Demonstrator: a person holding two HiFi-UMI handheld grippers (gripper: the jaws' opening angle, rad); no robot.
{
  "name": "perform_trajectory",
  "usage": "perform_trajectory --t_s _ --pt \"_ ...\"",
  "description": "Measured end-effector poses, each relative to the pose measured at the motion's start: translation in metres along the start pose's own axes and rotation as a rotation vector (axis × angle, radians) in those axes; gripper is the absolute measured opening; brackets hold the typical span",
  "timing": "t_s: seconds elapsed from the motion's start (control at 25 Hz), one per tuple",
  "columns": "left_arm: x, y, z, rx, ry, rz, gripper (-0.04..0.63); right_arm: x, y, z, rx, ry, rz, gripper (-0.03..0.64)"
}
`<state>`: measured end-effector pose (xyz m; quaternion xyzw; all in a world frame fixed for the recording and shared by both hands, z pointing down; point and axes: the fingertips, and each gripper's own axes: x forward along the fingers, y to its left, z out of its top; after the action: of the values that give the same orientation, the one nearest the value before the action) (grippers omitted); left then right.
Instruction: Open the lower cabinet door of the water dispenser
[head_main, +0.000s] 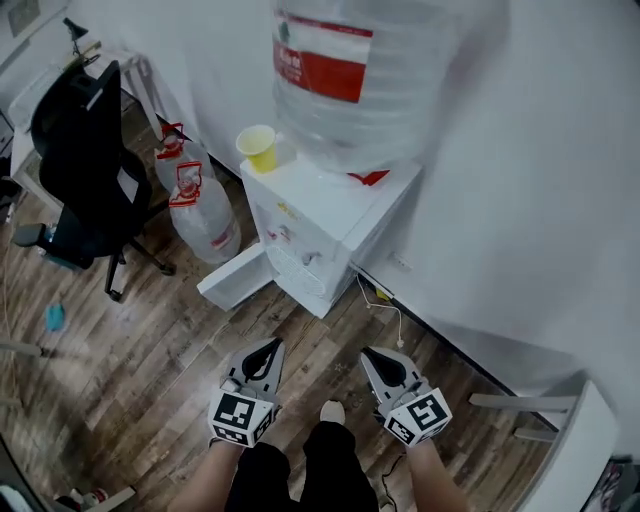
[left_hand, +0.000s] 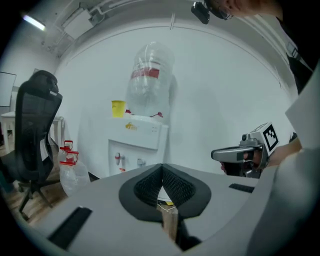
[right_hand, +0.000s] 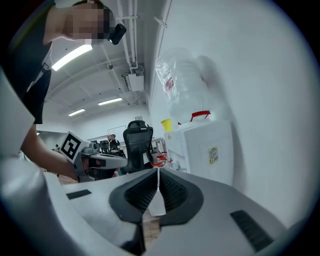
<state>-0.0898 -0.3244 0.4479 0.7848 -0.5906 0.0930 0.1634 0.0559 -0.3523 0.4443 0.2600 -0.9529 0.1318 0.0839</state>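
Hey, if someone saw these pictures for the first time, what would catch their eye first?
The white water dispenser against the wall, with a big clear bottle and a yellow cup on top and its lower door swung open. Nearer, the left gripper and right gripper are shut and empty.

light: bright, ceiling strip lights (right_hand: 71, 56) | blur: water bottle (head_main: 350, 80) smeared | edges: fisheye, dark vignette
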Motion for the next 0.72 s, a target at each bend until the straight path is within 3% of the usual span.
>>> perform_trajectory --t_s 0.4,0.72 --pt "-0.087 -0.046 0.104 0.010 0.030 -0.017 0.014 -0.064 0.059 0.117 0.015 0.004 -0.024 0.025" --pt "-0.153 -0.052 0.169 0.058 -0.032 -0.041 0.014 -0.095 0.102 0.182 0.015 -0.047 -0.081 0.023"
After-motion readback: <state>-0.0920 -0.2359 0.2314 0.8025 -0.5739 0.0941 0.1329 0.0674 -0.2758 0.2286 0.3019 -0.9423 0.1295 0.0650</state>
